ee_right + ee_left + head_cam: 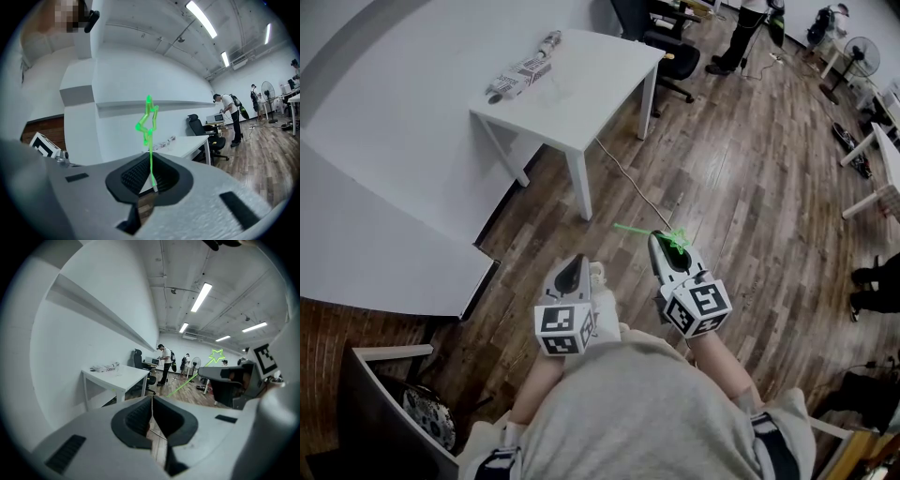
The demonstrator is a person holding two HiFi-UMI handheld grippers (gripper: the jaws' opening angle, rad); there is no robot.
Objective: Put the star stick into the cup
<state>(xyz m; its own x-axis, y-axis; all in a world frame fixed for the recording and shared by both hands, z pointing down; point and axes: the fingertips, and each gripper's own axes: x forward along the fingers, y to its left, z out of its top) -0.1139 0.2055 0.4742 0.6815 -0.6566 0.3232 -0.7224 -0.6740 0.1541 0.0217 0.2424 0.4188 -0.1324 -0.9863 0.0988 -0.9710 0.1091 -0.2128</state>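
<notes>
Brown wood-plank floor (750, 169) fills the room, with a white bench (581, 94) at 11 o'clock. The small items on the bench are too distant to identify. The thin, translucent green star stick (149, 123) is clamped between the jaws of the right gripper (151, 173), its star at 12 o'clock. The left gripper (152, 411) is closed on nothing.

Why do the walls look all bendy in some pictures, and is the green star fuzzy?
Left gripper view and right gripper view: wide-angle lenses curve the wall ledge and leave black corners. Right gripper view: the star stick is bright green and clear, pinched in the right gripper. Head view: even light, and the edges of the table look nearly straight.
</notes>
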